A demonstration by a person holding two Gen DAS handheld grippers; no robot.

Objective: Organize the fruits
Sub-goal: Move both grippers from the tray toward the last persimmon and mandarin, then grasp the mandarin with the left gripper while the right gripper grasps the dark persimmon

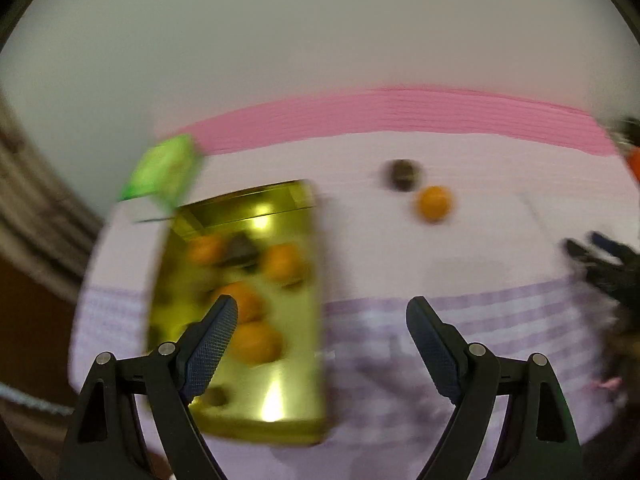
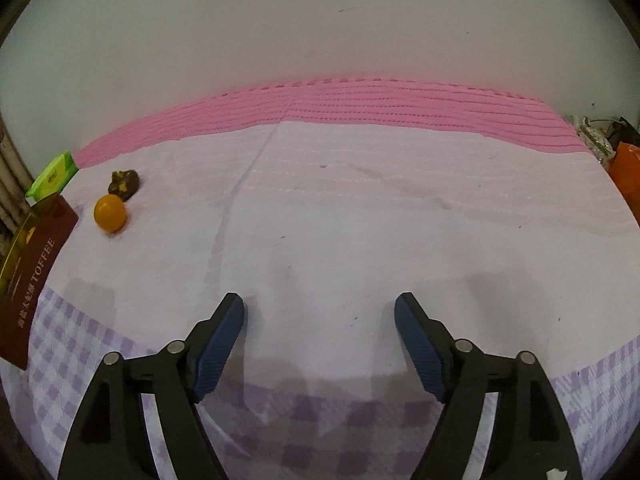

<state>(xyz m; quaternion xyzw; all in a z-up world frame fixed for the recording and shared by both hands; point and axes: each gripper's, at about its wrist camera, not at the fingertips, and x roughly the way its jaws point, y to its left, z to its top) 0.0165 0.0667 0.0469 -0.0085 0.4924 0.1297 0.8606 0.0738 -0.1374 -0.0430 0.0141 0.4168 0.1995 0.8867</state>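
Oranges point(image 1: 256, 340) sat in the gold tin point(image 1: 296, 360), right under the left gripper point(image 1: 322, 310), jaws spread wide, nothing held. Blurred badly in the left wrist view. Farther out, lay one loose orange point(image 1: 434, 203) on the pale cloth point(image 1: 460, 248), touching a dark brown fruit point(image 1: 403, 175) just behind it. Over on the right gripper point(image 2: 319, 308), fingers parted too, gripping nothing, above bare cloth. Well off to its left, showed the same orange point(image 2: 110, 213) and dark fruit point(image 2: 124, 185), near the tin's toffee-labelled side point(image 2: 36, 272). Beyond, a green box point(image 2: 52, 178), then a pink strip point(image 2: 340, 108), then plain wall point(image 2: 320, 20).
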